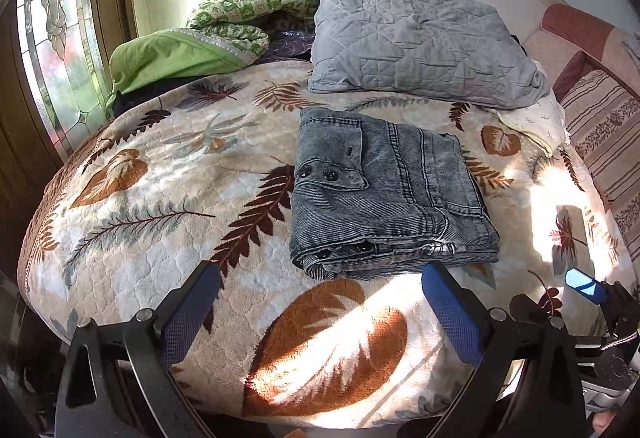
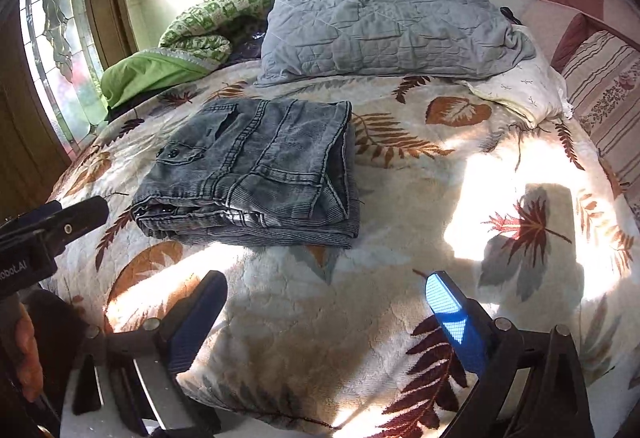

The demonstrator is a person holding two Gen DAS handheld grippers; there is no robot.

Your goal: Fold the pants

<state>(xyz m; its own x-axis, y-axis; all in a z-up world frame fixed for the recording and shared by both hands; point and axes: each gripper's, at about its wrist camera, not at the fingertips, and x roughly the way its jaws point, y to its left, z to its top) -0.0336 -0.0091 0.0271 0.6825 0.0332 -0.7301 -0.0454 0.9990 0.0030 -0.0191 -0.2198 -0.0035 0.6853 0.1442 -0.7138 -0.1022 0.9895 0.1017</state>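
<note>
Though glare hides detail, pants (image 1: pixel 390 194) folded.

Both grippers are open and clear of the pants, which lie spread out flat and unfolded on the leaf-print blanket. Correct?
Not quite. The pants lie folded into a compact stack, as the left wrist view shows. The rest holds: left gripper and right gripper are open and clear, on the leaf-print blanket.

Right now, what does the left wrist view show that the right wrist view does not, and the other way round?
Only the left wrist view shows both black buttons on the pocket flap clearly. Only the right wrist view shows a person's hand at the left edge. Both show the folded pants on the leaf-patterned blanket, the grey pillow, and both sets of jaws open, holding nothing.
</note>
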